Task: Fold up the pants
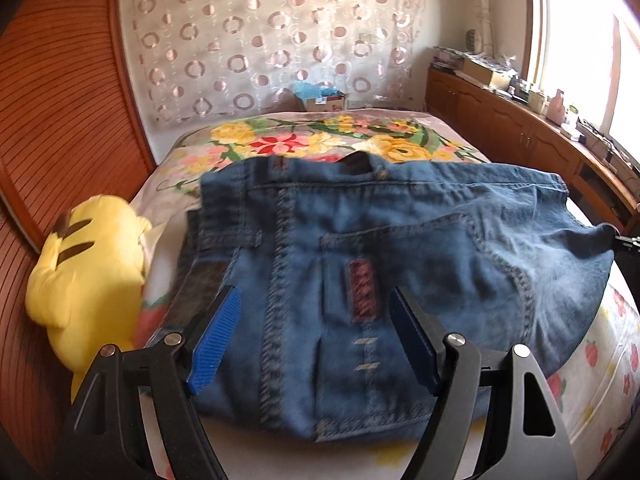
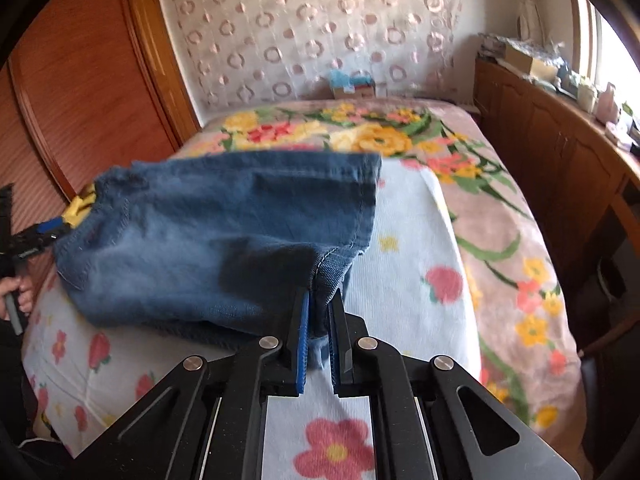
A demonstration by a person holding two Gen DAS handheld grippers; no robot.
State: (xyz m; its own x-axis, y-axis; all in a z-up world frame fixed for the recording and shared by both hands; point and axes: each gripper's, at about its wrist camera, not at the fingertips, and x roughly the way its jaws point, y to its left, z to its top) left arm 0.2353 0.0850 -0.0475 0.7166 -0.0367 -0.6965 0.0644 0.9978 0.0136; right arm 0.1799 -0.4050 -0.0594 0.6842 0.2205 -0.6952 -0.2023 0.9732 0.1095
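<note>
Blue denim pants (image 1: 360,256) lie folded on the bed, waistband toward the far end, back pocket and red label up. My left gripper (image 1: 316,300) hovers open just above the near part of the pants, holding nothing. My right gripper (image 2: 318,300) is shut on a bunched edge of the pants (image 2: 224,232) and lifts that side slightly off the bed. In the left wrist view the right gripper's tip (image 1: 624,240) shows at the pants' right corner. The left gripper (image 2: 44,230) shows at the far left of the right wrist view.
The bed has a floral blanket (image 2: 460,184) and a light sheet with strawberries (image 2: 408,264). A yellow plush toy (image 1: 88,276) lies left of the pants. A wooden wardrobe (image 1: 60,100) stands on the left, a cluttered wooden cabinet (image 1: 520,128) on the right, a cardboard box (image 1: 324,100) beyond the bed.
</note>
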